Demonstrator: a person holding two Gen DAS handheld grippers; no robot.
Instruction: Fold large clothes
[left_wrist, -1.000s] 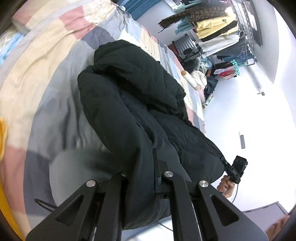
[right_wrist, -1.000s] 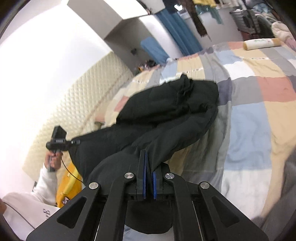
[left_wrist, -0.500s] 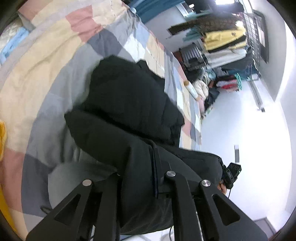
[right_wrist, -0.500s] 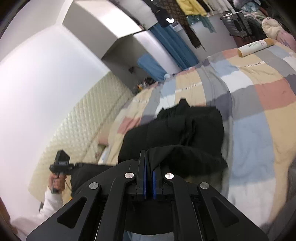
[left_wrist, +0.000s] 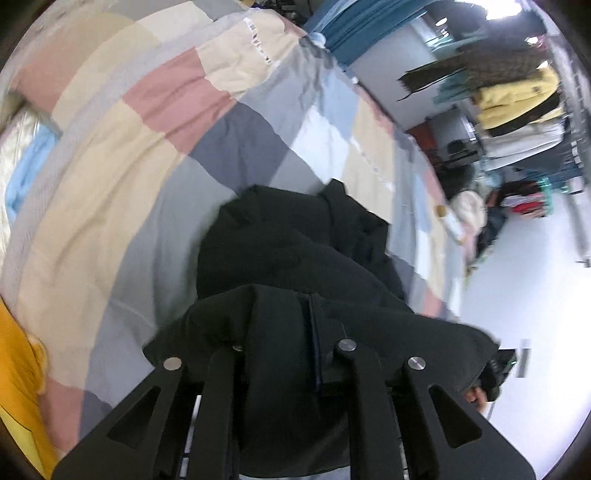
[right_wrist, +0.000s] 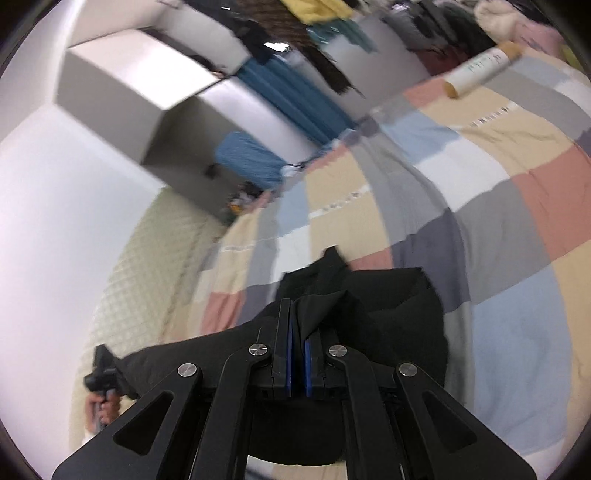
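The black coat (left_wrist: 295, 266) lies bunched on the patchwork bedspread (left_wrist: 147, 155), filling the lower middle of both wrist views. In the left wrist view its bulk runs from the centre toward 6 o'clock, where cloth drapes over the left gripper (left_wrist: 291, 332) and hides most of both fingers. The fingers stand apart with a thick fold of the coat packed between them; the tips are covered, so the grip looks like a pinch on that fold.

In the right wrist view the right gripper (right_wrist: 297, 332) is at 6 o'clock, its blue pads (right_wrist: 288, 354) pressed almost together on a thin edge of the coat (right_wrist: 388, 314), which rises out of the gap and falls off toward 3 o'clock. The rest of the coat stretches toward 8 o'clock, where a hand (right_wrist: 99, 402) grips the handle of the other tool.

A yellow garment (left_wrist: 18, 387) sits at 8 o'clock in the left view. A cardboard tube (right_wrist: 480, 70) lies on the bedspread at 1 o'clock in the right view. Blue curtains (right_wrist: 295, 99) hang at 12 o'clock, and hanging clothes (left_wrist: 517, 88) crowd the left view at 2 o'clock. The quilted headboard (right_wrist: 147, 266) stands at 9 o'clock.
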